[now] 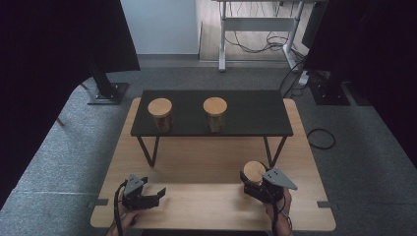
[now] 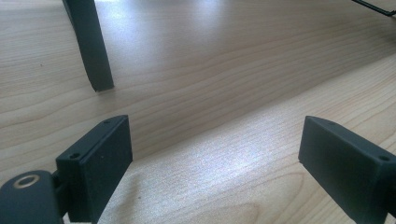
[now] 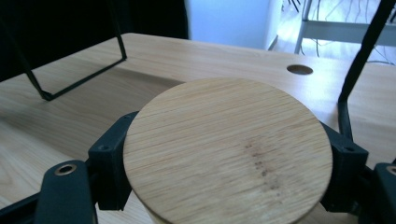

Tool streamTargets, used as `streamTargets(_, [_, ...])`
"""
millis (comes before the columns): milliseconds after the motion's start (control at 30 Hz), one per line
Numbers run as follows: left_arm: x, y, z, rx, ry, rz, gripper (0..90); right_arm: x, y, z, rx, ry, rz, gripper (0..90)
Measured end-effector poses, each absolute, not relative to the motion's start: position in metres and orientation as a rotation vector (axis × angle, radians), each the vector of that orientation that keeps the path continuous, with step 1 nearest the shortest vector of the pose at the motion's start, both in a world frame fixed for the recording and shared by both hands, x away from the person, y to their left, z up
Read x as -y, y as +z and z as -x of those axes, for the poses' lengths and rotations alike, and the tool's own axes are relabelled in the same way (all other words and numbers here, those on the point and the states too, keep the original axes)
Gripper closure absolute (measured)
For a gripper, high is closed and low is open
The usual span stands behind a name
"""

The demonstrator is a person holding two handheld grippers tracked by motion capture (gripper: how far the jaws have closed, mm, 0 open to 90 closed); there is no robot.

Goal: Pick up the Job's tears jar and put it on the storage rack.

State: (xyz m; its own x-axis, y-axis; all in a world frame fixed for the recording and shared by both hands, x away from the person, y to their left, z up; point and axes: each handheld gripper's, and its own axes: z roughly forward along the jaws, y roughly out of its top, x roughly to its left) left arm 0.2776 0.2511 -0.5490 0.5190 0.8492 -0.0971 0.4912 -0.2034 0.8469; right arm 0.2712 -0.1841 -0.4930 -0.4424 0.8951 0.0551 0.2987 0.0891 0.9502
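Jar [image 1: 254,173] with a bamboo lid was clamped at its sides by the right tool [image 1: 256,186] near the counter's [image 1: 206,162] front edge, seemingly for lifting to the black shelf [image 1: 255,115] beside two matching jars [image 1: 161,114], while the left tool [image 1: 150,195] was left spread and empty.

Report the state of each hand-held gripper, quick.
Left hand-held gripper: open, nothing between its jaws, over the wooden table.
Right hand-held gripper: closed on the jar with the wooden lid.
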Motion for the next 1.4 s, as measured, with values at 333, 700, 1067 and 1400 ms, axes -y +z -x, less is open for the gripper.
streamTargets(333, [-0.251,-0.549,-0.277,-1.109,0.502,-1.858,9.2,0.181,-0.480,-0.262,-1.800,1.390,-1.116,22.3])
streamTargets(700, [-0.251,-0.549,-0.277,-1.110,0.503,-1.859,9.1,0.178,-0.463,-0.251,-1.776,1.431,-1.060,22.4])
streamTargets(1067, [-0.250,-0.549,-0.277,-1.108,0.505,-1.863,9.1,0.181,-0.443,-0.239,-1.744,1.474,-0.994,22.6])
streamTargets(1400, [-0.250,-0.549,-0.277,-1.109,0.506,-1.864,9.2,0.183,-0.435,-0.235,-1.730,1.492,-0.968,22.8])
